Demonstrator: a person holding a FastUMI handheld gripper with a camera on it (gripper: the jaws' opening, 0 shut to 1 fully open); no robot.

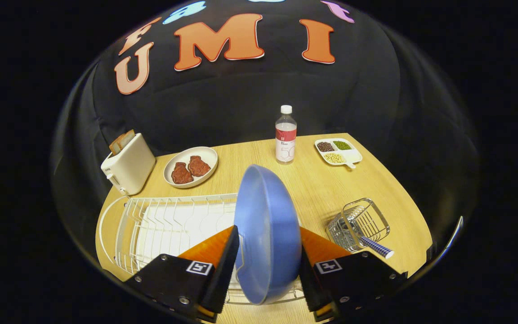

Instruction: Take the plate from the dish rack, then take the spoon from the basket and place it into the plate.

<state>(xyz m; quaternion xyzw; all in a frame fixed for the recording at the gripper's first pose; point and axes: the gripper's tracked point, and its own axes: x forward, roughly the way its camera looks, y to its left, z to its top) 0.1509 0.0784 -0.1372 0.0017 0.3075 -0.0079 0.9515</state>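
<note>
A blue plate [265, 225] stands on edge between my two fingers, and the gripper [268, 256] is shut on it. The plate is over the right end of the white wire dish rack [164, 225]; I cannot tell whether its lower rim still rests in the rack. To the right of the fingers a small wire basket [359, 225] lies on the wooden table [313, 184]. The spoon [376, 247], with a blue checked handle, pokes out of that basket toward me.
Beyond the rack sit a white toaster [128, 164] with bread in it and a plate of meat pieces [190, 166]. A water bottle [285, 135] stands behind the blue plate. A divided dish of beans [338, 151] is at the far right.
</note>
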